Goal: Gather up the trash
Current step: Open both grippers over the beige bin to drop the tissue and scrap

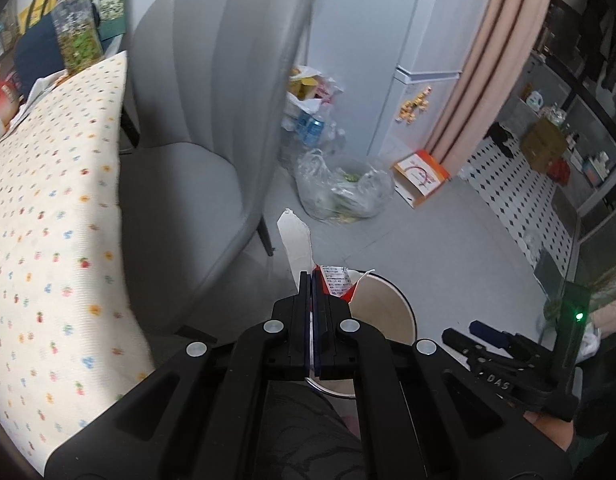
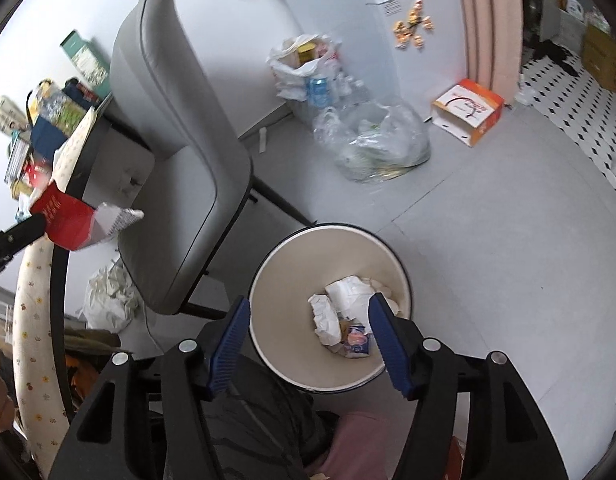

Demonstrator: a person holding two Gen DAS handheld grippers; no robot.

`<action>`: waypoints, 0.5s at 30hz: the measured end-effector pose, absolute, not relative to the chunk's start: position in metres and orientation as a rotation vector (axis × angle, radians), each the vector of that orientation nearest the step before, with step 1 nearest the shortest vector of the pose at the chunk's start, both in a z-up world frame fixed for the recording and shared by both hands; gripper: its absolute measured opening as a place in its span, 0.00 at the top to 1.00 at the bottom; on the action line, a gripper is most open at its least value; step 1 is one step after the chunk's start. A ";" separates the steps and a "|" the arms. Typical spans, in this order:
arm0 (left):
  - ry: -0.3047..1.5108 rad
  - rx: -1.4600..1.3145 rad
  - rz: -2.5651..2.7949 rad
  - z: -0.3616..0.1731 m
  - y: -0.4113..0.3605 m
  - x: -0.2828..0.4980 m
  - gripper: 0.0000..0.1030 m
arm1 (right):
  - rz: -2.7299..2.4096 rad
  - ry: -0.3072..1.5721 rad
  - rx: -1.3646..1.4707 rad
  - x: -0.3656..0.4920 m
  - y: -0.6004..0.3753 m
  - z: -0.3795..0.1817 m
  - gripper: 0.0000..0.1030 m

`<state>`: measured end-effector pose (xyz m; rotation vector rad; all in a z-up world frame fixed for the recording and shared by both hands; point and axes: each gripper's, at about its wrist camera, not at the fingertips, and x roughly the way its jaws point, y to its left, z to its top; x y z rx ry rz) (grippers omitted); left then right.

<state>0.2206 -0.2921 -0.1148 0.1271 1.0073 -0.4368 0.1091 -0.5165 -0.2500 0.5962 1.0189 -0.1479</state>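
My left gripper (image 1: 311,280) is shut on a red and white carton (image 1: 336,280) whose torn white flap (image 1: 296,236) sticks up, held in the air above the near rim of the white trash bin (image 1: 404,312). The right wrist view shows that carton (image 2: 68,220) at the far left, over the table edge. My right gripper (image 2: 308,312) is open and empty, its blue pads either side of the white bin (image 2: 276,280) below. The bin holds crumpled white paper (image 2: 340,300) and a small blue and white packet (image 2: 358,340).
A grey upholstered chair (image 1: 196,120) stands left of the bin beside a table with a dotted cloth (image 1: 48,200). Clear plastic bags of rubbish (image 2: 380,140) and an orange and white box (image 2: 468,108) lie on the grey floor near the white fridge (image 2: 420,12).
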 end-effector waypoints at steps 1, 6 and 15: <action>1.011 0.131 -0.447 -0.116 -0.296 0.220 0.98 | -0.158 1.011 0.600 0.104 -0.521 -0.248 0.39; 1.049 0.166 -0.524 -0.126 -0.322 0.208 0.81 | -0.205 0.970 0.612 0.082 -0.539 -0.234 0.36; 1.041 0.177 -0.597 -0.122 -0.333 0.195 0.22 | -0.236 0.935 0.625 0.066 -0.552 -0.221 0.35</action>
